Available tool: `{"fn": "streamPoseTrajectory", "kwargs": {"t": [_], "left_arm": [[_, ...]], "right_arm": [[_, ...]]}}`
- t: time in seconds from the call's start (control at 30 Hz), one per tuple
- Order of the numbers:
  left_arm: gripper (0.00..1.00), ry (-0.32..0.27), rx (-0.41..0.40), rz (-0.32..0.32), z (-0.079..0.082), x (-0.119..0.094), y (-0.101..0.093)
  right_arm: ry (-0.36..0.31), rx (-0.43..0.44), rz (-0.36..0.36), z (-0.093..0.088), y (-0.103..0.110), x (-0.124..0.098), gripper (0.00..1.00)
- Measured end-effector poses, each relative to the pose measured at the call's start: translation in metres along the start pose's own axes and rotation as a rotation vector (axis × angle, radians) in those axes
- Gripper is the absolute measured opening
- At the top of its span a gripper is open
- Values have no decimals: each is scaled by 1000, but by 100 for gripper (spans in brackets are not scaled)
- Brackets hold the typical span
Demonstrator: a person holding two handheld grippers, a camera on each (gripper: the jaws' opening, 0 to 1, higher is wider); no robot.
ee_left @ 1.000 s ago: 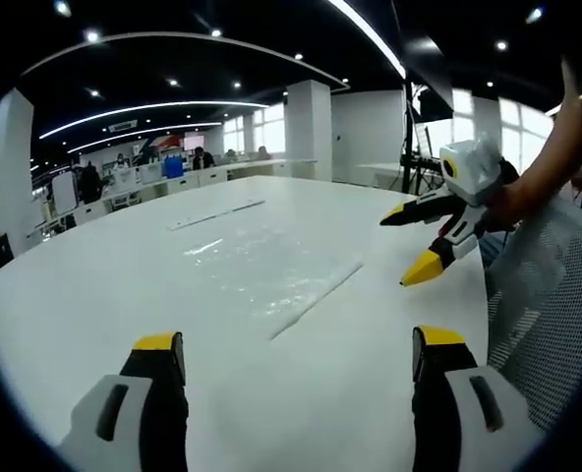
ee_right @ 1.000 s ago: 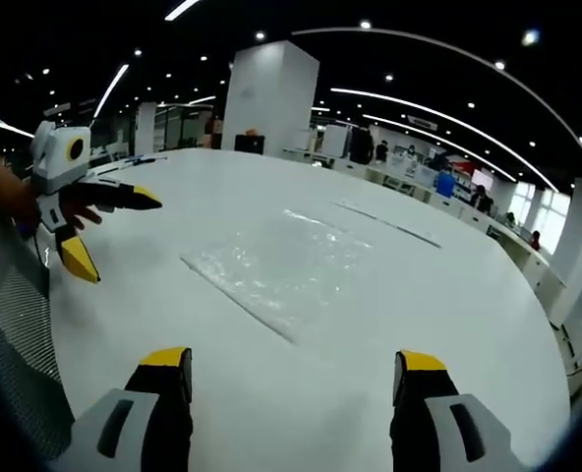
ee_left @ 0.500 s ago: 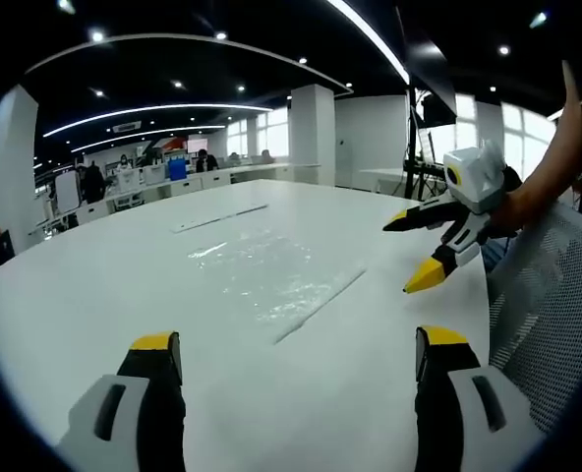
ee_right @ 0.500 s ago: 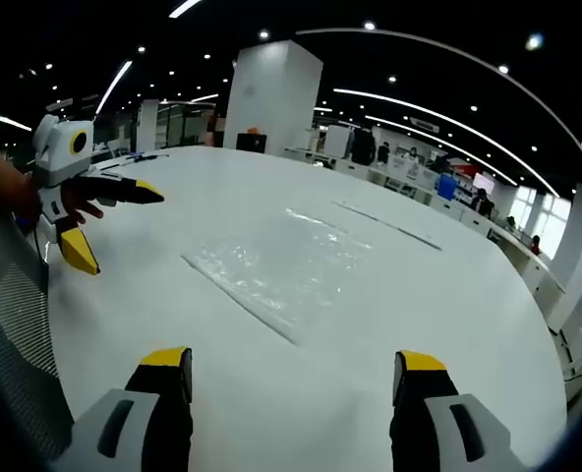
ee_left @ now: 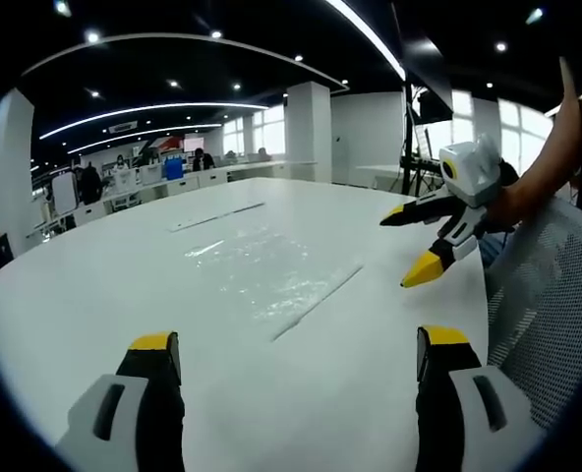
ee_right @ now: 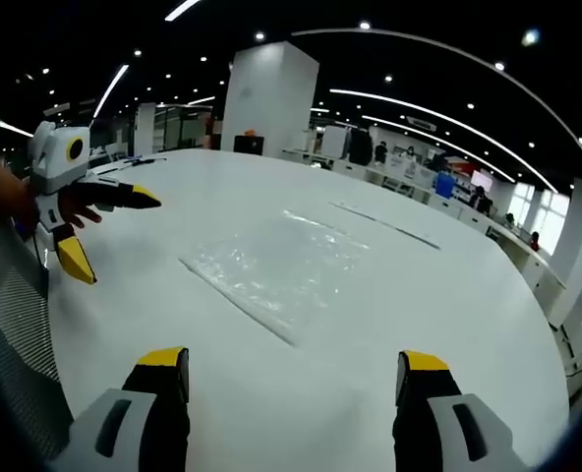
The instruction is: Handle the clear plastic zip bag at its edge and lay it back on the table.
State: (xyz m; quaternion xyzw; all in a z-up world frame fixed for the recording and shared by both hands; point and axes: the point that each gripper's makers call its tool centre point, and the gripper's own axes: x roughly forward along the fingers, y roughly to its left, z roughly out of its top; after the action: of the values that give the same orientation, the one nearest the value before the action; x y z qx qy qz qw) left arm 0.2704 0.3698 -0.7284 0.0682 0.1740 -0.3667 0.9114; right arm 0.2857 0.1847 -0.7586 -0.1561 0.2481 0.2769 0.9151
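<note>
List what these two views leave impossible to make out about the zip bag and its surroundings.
- Clear zip bag: its far edge fades into the white table in both views.
- Bag contents: glare hides them.
- Right gripper, left gripper view: the grip is behind a hand.
- Background people, both views: too small.

A clear plastic zip bag (ee_left: 266, 270) is seen lying flat on the white table (ee_left: 94, 295), empty and slightly crinkled, with glints of ceiling light across its film. Its straight zip edge is turned toward the cameras. In the right gripper view the bag (ee_right: 276, 270) is untouched.
</note>
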Motion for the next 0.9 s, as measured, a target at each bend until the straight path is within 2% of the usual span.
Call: {"fn": "streamPoseTrajectory", "kwargs": {"t": [0.37,0.57,0.77,0.9], "left_arm": [[99,8,10,-9,2,1,-8],[99,5,10,-1,2,1,-4],[99,9,17,-4,2,0,-5],[99,13,25,-10,3,0,-8]], "right_arm": [[6,-23,2,0,1,0,85],[5,-39,6,0,4,2,84],[14,-59,24,2,10,2,81],[27,-58,15,3,5,4,76]]}}
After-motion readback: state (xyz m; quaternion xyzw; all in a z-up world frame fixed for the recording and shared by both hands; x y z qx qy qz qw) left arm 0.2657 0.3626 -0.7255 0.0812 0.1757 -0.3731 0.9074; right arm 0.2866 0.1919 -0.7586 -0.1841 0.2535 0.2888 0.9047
